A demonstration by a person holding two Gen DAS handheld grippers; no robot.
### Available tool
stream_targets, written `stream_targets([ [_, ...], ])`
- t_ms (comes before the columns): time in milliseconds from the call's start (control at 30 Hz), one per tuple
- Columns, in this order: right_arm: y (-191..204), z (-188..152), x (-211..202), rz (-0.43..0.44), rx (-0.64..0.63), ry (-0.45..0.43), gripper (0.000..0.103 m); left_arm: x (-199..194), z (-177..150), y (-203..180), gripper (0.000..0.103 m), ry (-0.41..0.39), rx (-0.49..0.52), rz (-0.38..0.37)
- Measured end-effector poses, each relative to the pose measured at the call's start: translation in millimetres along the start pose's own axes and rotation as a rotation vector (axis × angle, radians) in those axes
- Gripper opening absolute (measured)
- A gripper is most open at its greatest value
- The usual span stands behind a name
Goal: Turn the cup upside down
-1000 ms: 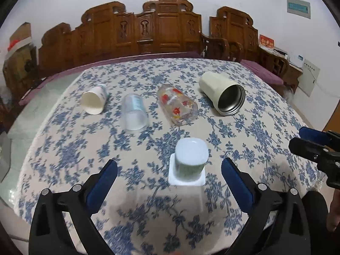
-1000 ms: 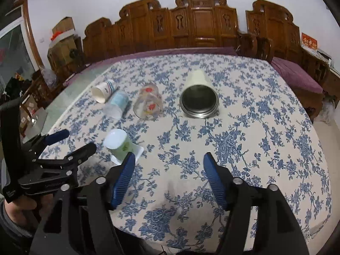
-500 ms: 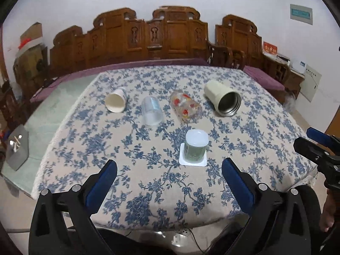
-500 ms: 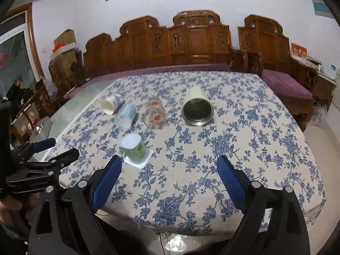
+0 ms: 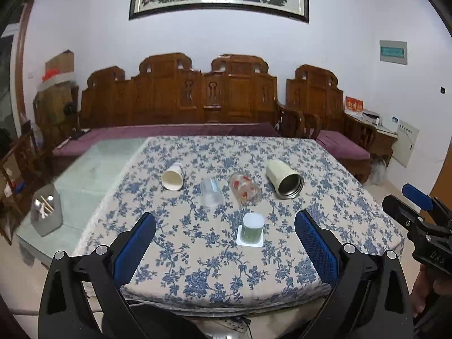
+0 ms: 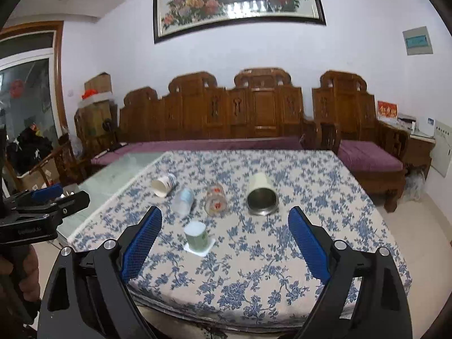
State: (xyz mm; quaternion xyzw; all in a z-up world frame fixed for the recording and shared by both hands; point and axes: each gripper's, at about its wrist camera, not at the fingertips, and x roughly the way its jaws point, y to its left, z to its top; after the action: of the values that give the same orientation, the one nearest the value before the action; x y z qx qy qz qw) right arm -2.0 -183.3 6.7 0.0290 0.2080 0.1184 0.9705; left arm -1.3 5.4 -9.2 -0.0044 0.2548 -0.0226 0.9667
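Green cup (image 5: 252, 228) upside down on square coaster (image 5: 250, 240) — floral cloth (image 5: 197, 254).

A small green cup (image 5: 253, 227) (image 6: 195, 236) with a white base stands upside down on a white square coaster (image 5: 249, 240) (image 6: 199, 247), near the table's front edge. Its mouth seems to rest flat on the coaster, though that is hard to see.
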Motion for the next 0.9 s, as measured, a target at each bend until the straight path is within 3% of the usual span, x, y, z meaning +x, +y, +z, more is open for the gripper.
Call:
stream_targets([
  [300, 7, 4, -22, 0.003, 0.01, -0.038, 0.092, -21, -2, -5, 0.095, -0.032, 0.016, 0.01],
  [900, 5, 3, -22, 0.001, 0.021, -0.036, 0.092, -28, -5, -10, 0.095, -0.045, 0.02, 0.011],
])
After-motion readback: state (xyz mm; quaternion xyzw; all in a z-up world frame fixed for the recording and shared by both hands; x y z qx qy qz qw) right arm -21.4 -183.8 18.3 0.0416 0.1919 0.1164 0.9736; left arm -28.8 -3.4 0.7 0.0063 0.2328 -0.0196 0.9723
